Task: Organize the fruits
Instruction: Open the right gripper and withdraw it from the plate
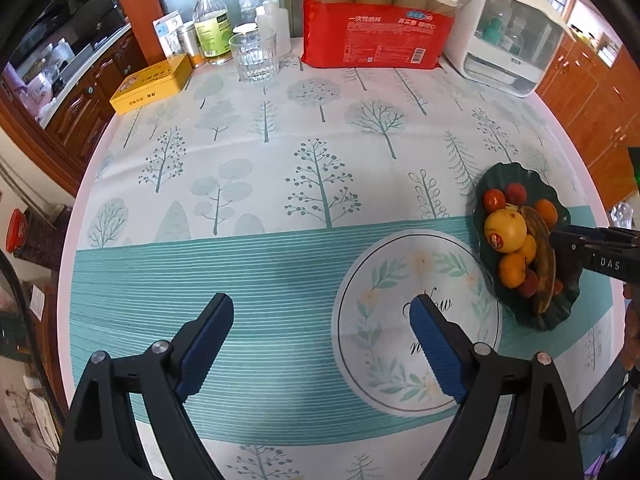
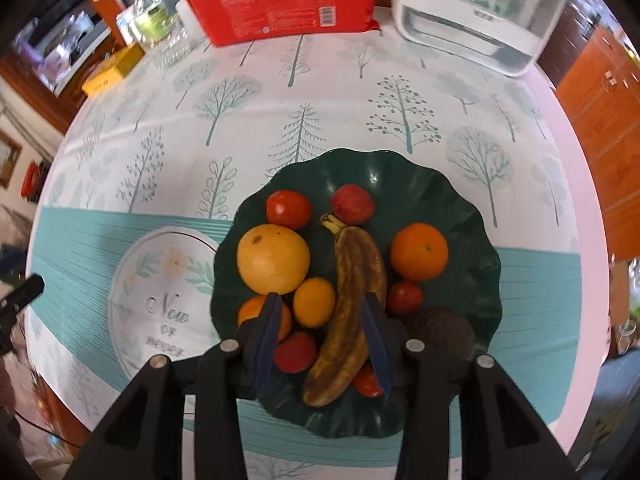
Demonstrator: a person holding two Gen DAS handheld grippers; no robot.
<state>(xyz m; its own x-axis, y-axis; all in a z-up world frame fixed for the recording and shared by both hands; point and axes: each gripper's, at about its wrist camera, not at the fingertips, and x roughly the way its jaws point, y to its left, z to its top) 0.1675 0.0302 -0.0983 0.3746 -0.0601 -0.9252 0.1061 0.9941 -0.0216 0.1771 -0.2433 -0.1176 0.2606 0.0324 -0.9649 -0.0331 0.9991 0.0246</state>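
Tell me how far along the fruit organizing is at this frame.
Looks nearly done: every fruit in view already lies on the green plate, including the banana and the big orange. No fruit is in hand; the right gripper hangs open over the banana, and the left gripper is open above bare tablecloth. No loose fruit shows on the table.

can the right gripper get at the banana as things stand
Probably yes: the right gripper hangs open directly over the banana on the green plate, nothing lying on top, though neighbouring fruit crowds it.
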